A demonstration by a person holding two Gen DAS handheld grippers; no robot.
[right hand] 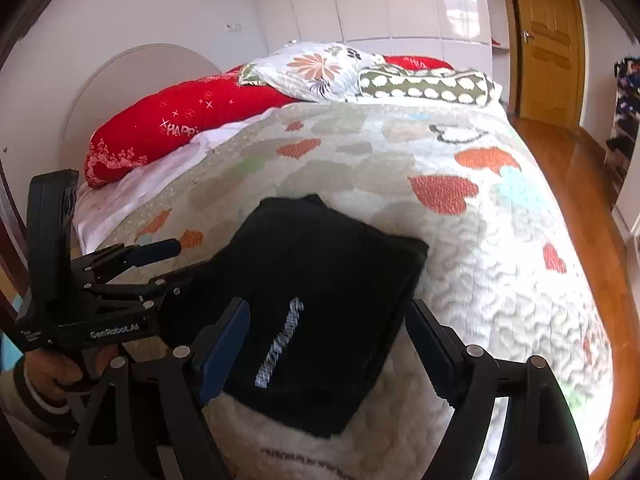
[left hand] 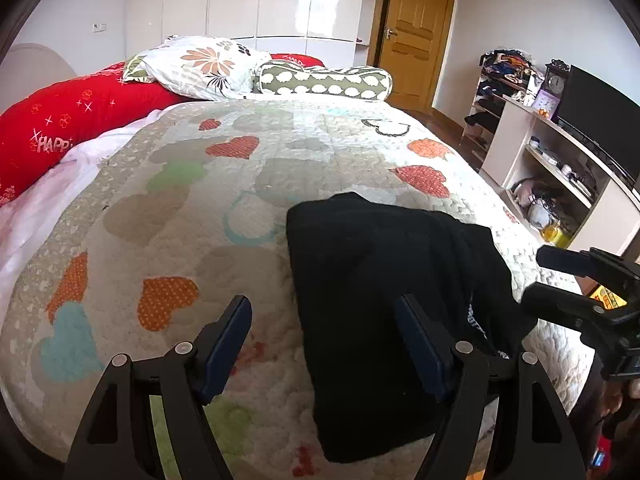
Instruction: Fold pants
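The black pants (left hand: 384,280) lie folded in a compact rectangle near the foot of the bed, on the heart-patterned quilt (left hand: 240,184). They also show in the right wrist view (right hand: 320,300), with white lettering on top. My left gripper (left hand: 326,320) is open and empty, above the pants' left edge. My right gripper (right hand: 328,328) is open and empty, over the pants' near end. The right gripper shows at the right in the left wrist view (left hand: 536,276), and the left gripper at the left in the right wrist view (right hand: 176,260), both beside the pants.
Red bolster (left hand: 60,124), floral pillow (left hand: 200,64) and spotted bolster (left hand: 324,80) lie at the head of the bed. A shelf unit with a TV (left hand: 600,132) stands to the right. A wooden door (right hand: 552,40) and wood floor (right hand: 580,200) lie beyond the bed.
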